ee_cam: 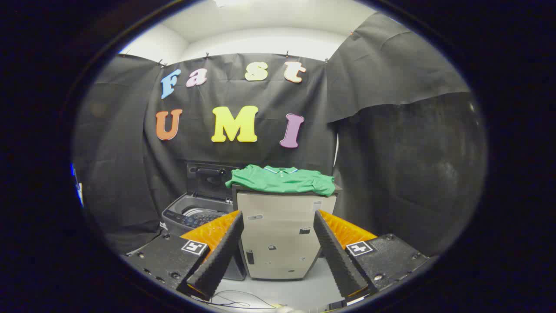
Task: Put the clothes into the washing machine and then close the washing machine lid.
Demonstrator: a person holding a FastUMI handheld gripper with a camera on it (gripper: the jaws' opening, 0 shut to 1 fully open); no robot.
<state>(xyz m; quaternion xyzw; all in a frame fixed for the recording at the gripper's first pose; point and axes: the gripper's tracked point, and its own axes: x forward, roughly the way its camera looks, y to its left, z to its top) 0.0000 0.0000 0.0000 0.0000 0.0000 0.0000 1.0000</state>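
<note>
Nearest the camera, the gripper (277,219) is held level with its jaws spread wide and nothing between them; both fingers are clear of every object, and the pale cabinet (282,234) stands framed in the gap, well beyond the tips.

Green polo shirt (281,179): lies folded flat on top of the cabinet, long axis running side to side across the top. Its collar, edged with a lighter stripe, sits at the far middle edge and faces the booth's black cloth wall (391,143). The fabric is plain green, lightly creased, and overhangs the cabinet's top edge slightly at both ends.

Cabinet: light-coloured front carrying several small stickers, standing on a pale floor (299,291).

Washing machine (197,215): a grey top-loader just beside the cabinet, on the left finger's side and partly hidden by that finger. Its lid (208,180) stands raised against the wall, the drum opening is exposed, and a control strip runs along the near rim.

A thin cable (243,300) lies on the floor below the fingers.
</note>
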